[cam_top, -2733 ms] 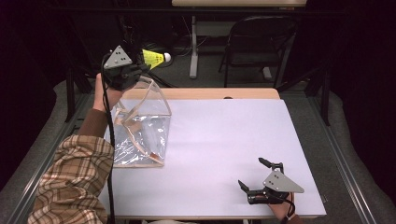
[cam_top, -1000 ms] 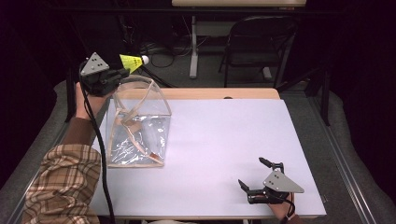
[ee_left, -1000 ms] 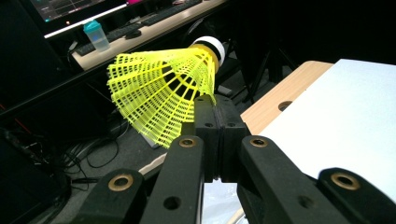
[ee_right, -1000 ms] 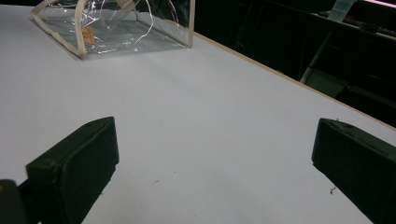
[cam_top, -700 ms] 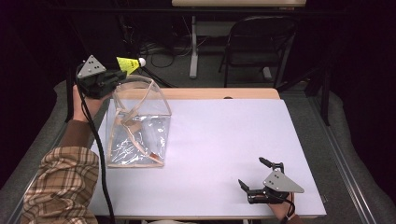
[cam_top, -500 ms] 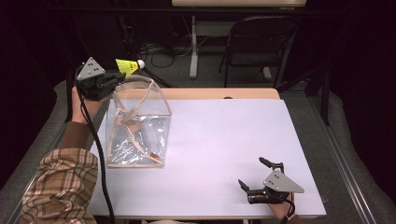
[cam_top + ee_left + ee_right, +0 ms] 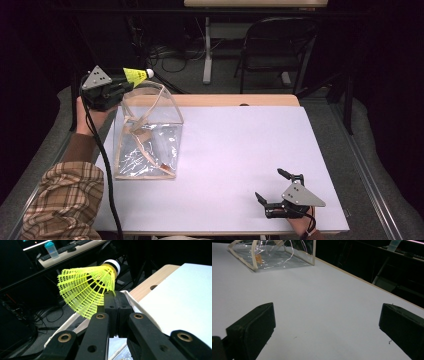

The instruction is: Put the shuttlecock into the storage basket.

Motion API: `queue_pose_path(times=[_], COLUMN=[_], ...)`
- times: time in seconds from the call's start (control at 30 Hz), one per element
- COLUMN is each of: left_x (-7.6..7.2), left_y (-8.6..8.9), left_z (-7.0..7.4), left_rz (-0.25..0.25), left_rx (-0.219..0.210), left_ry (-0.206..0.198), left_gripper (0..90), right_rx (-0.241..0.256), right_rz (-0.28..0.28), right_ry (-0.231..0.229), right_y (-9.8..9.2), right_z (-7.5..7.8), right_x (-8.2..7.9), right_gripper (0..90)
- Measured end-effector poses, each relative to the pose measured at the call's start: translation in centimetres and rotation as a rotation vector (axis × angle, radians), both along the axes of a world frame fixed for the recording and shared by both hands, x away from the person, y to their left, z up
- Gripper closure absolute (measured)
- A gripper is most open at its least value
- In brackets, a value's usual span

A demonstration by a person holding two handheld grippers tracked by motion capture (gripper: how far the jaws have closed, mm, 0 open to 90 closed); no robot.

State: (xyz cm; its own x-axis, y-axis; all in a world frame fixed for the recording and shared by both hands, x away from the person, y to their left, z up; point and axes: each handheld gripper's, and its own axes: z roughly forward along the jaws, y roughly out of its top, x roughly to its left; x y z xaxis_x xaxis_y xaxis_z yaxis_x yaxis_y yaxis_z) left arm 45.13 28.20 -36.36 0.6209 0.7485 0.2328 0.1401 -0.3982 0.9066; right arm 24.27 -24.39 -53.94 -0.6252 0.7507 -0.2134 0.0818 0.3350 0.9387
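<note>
Dark room, folding chair [image 7: 280,55] behind table [image 7: 260,145]

No readable text, label, brand, number or sign appears on anything on the desk or beyond its edges.

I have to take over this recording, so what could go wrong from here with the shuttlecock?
The left gripper pinches only the edge of the yellow shuttlecock skirt, so it may slip or deform. The clear bag looks flimsy and stands unsupported; the right gripper rests open far away, so the bag might tip or collapse.
</note>
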Motion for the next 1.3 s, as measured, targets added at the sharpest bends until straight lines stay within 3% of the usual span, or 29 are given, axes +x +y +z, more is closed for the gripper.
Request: queue_pose_path(times=[1.3], left_x=[0.3], left_y=[0.5], left_z=[-2.9], left_rz=[0.001], left_rx=[0.017], left_ry=[0.070], left_gripper=[89.7], right_rx=[-0.005], right_rz=[0.003], right_ry=[0.000], right_y=[0.0], right_z=[0.0], right_x=[0.0], right_gripper=[0.2])
